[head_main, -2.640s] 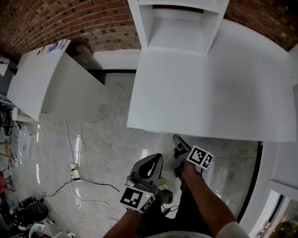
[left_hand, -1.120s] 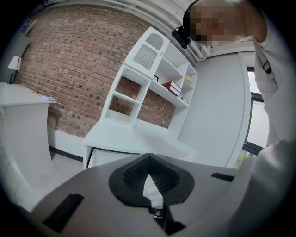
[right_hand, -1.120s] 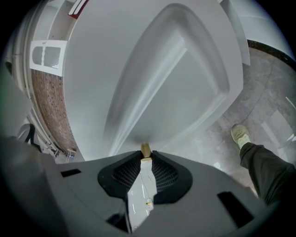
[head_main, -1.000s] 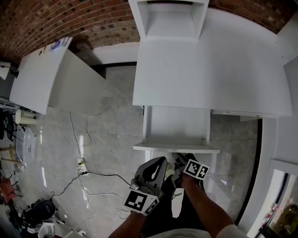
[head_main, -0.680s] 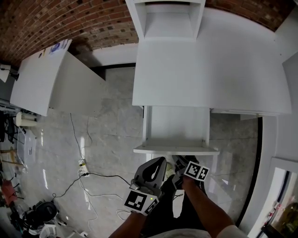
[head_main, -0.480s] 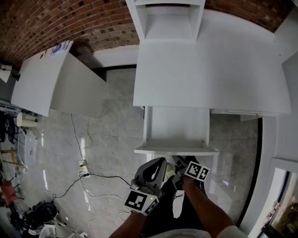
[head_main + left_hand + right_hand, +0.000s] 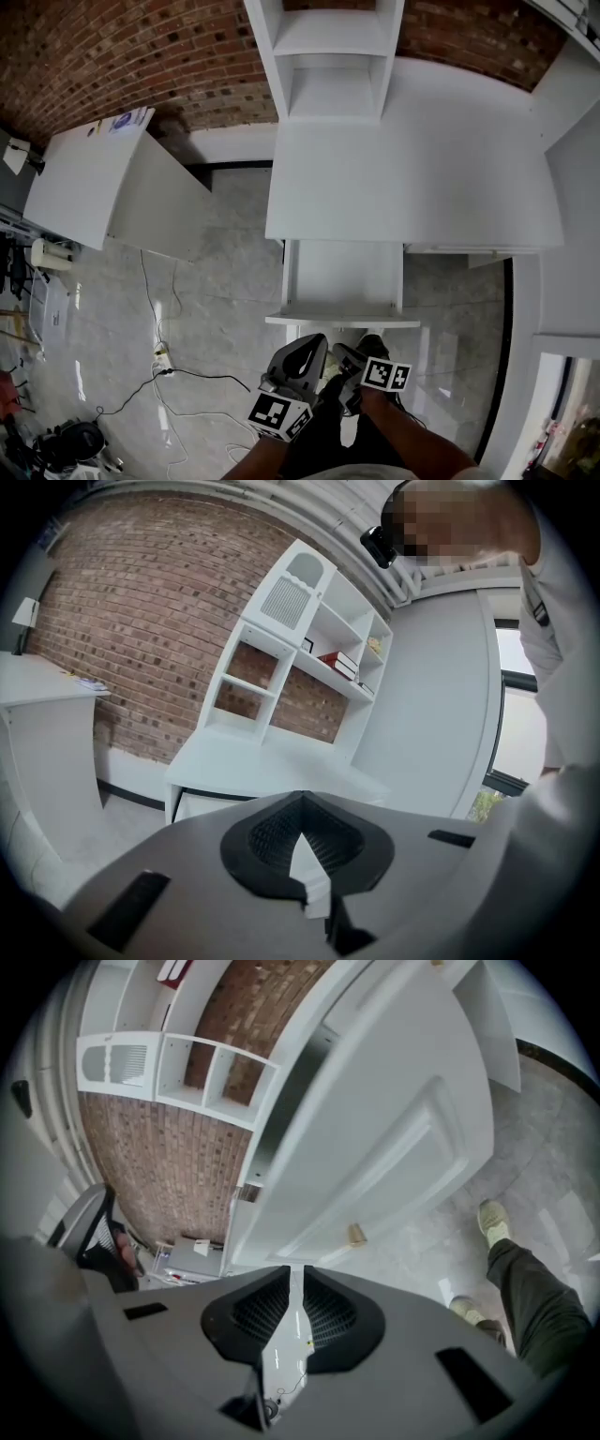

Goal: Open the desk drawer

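A white desk fills the head view's middle. Its drawer stands pulled out from under the front edge, its front panel nearest me. Just below that panel my left gripper and right gripper hover side by side, clear of the drawer; both are shut with nothing in them. The left gripper view has the left gripper aimed at the desk. In the right gripper view, the right gripper faces a white panel with a small brass knob.
A shelf unit stands on the desk's back against a brick wall. Another white desk is at the left, a tall white cabinet at the right. Cables trail over the marble floor. My shoe is below.
The drawer, hidden under the desk 2.6 s ago, came out with the right gripper at its front. Over the last second it has stayed out and both grippers have drawn slightly back.
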### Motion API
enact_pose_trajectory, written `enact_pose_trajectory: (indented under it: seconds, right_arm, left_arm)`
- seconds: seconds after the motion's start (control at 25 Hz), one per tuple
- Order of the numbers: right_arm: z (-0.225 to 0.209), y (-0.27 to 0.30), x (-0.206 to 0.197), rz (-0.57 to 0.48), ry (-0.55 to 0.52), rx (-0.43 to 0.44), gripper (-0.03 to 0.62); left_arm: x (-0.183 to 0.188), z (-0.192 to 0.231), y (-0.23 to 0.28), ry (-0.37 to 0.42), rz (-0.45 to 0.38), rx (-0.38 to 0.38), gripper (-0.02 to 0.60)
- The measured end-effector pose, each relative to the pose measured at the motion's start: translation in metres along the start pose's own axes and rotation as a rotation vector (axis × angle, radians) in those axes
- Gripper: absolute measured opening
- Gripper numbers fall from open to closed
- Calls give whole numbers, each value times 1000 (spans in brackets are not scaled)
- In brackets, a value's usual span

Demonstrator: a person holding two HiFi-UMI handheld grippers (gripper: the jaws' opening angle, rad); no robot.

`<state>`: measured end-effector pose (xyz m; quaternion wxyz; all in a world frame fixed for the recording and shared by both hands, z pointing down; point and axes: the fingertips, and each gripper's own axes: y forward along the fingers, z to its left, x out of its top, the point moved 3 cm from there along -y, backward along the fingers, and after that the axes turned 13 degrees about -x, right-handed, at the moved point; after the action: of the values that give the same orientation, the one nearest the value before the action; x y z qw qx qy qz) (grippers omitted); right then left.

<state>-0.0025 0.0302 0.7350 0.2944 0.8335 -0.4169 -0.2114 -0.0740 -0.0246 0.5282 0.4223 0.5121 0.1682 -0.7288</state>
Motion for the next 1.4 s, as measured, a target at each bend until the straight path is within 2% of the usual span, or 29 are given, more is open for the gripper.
enact_pose_trajectory:
  seconds: [0.16, 0.28, 0.52, 0.64, 0.84, 1.04, 1.4]
  right_arm:
    - [51, -31, 6, 8, -90, 72, 46]
    - [88, -53, 19, -22, -213, 113, 38]
    - [176, -110, 53, -138, -494, 174, 29]
    - [213, -133, 70, -192, -589, 196, 25]
    - [268, -174, 84, -293, -746, 233, 23]
    - [302, -209, 92, -382, -852, 230, 18]
    - [341, -239, 113, -473, -918, 255, 17]
  left_arm:
    - [21, -11, -5, -12, -16, -10, 12]
    - [36, -19, -11, -6, -34, -17, 12]
    - [87, -41, -27, 17, -74, -36, 12]
    - [118, -50, -32, 31, -110, -57, 12]
    - [155, -59, -41, 46, -135, -40, 12]
    - [185, -73, -48, 90, -157, -41, 12]
    - [223, -82, -50, 160, -199, -37, 11]
